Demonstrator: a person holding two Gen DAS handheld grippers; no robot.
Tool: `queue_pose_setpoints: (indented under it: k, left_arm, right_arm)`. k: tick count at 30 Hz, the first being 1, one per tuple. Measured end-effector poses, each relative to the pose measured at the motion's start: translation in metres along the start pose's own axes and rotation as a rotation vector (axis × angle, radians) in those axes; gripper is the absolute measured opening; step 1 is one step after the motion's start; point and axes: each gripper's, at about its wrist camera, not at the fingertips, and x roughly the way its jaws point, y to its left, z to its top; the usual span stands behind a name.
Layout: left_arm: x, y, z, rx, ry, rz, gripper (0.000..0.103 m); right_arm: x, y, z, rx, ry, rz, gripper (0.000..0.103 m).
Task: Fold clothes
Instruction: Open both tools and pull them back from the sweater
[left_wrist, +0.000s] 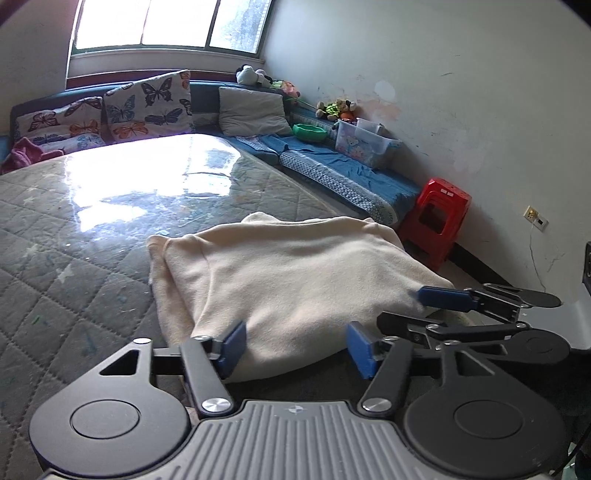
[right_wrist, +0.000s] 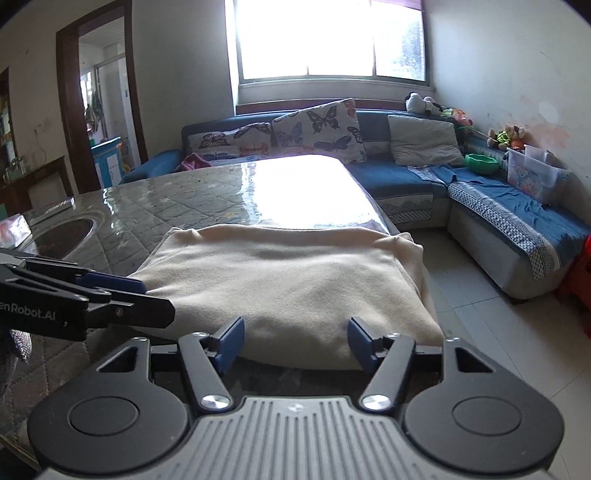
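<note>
A cream fleece garment (left_wrist: 288, 273) lies folded into a rough rectangle at the near edge of the table; it also shows in the right wrist view (right_wrist: 288, 280). My left gripper (left_wrist: 295, 349) is open, its blue pads on either side of the garment's near edge, holding nothing. My right gripper (right_wrist: 295, 345) is open too, at the garment's near edge, empty. The right gripper also shows in the left wrist view (left_wrist: 458, 299), beside the garment's right corner. The left gripper shows in the right wrist view (right_wrist: 122, 291), at the garment's left edge.
The table (left_wrist: 74, 229) has a quilted cover under glossy plastic, with a dark round inset (right_wrist: 62, 236) at the left. A blue corner sofa (right_wrist: 498, 206) with cushions, a green bowl (left_wrist: 309, 132) and a plastic box (left_wrist: 365, 142) stands behind. A red stool (left_wrist: 436, 221) stands by the wall.
</note>
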Motion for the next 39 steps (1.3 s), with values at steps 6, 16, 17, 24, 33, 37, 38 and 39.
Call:
queue_pose_setpoints:
  k: [6, 16, 17, 24, 33, 37, 38, 39]
  left_arm:
    - [-0.010, 0.002, -0.006, 0.008, -0.022, 0.035, 0.084]
    - [-0.027, 0.007, -0.017, 0.016, -0.053, 0.080, 0.100]
    - [-0.029, 0.007, -0.017, 0.021, -0.058, 0.084, 0.103]
    - [-0.040, 0.007, -0.024, 0.007, -0.081, 0.102, 0.103]
    - [-0.056, 0.010, -0.032, -0.031, -0.106, 0.138, 0.103]
    - [-0.061, 0.009, -0.037, -0.039, -0.104, 0.144, 0.103]
    - [-0.061, 0.008, -0.038, -0.038, -0.103, 0.147, 0.103]
    - [-0.062, 0.007, -0.040, -0.035, -0.103, 0.153, 0.103]
  right_arm:
    - [-0.010, 0.005, -0.002, 0.011, -0.029, -0.033, 0.087]
    - [-0.025, 0.012, -0.007, 0.061, -0.069, -0.062, 0.099]
    - [-0.026, 0.014, -0.008, 0.059, -0.074, -0.065, 0.102]
    - [-0.039, 0.026, -0.009, 0.032, -0.116, -0.081, 0.103]
    - [-0.049, 0.033, -0.016, 0.033, -0.147, -0.094, 0.103]
    - [-0.054, 0.038, -0.018, 0.026, -0.153, -0.105, 0.103]
    - [-0.055, 0.039, -0.019, 0.024, -0.155, -0.108, 0.103]
    - [-0.057, 0.040, -0.019, 0.022, -0.156, -0.110, 0.103]
